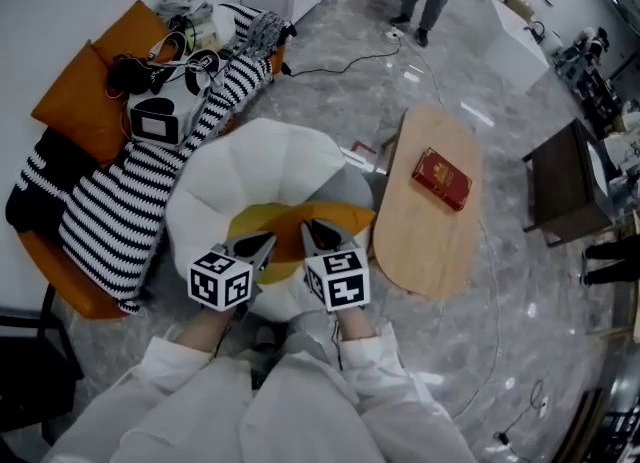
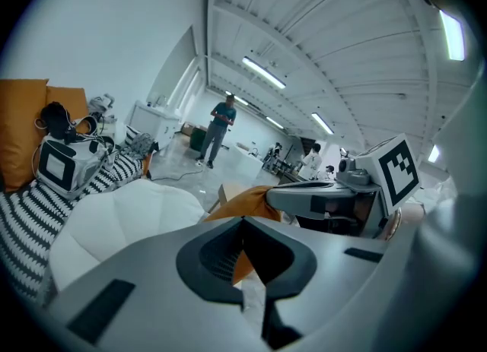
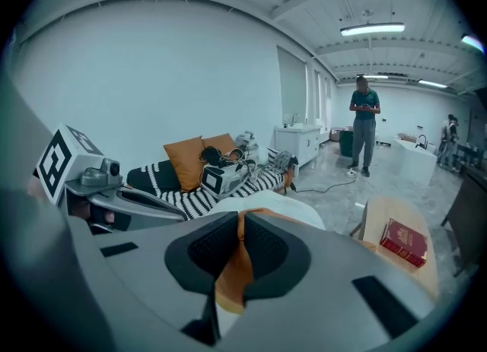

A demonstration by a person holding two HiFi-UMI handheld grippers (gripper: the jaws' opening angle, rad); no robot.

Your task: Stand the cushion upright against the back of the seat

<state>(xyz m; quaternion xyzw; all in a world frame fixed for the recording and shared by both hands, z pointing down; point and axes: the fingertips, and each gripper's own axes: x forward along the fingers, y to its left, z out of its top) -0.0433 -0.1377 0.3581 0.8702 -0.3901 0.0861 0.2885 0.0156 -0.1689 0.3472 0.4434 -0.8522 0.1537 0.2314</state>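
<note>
Looking down from above, the orange cushion (image 1: 262, 223) lies slumped on the white seat (image 1: 250, 161). The left gripper (image 1: 268, 242) and right gripper (image 1: 314, 232) sit side by side at its near edge. The 2 gripper views show what the overhead one can't: each pair of fingers (image 2: 209, 261) is nearly together, pinching a fold of the orange fabric. A red book (image 1: 441, 178) lies on the oval wooden bench (image 1: 425, 251). Its gold print is too small to read.
</note>
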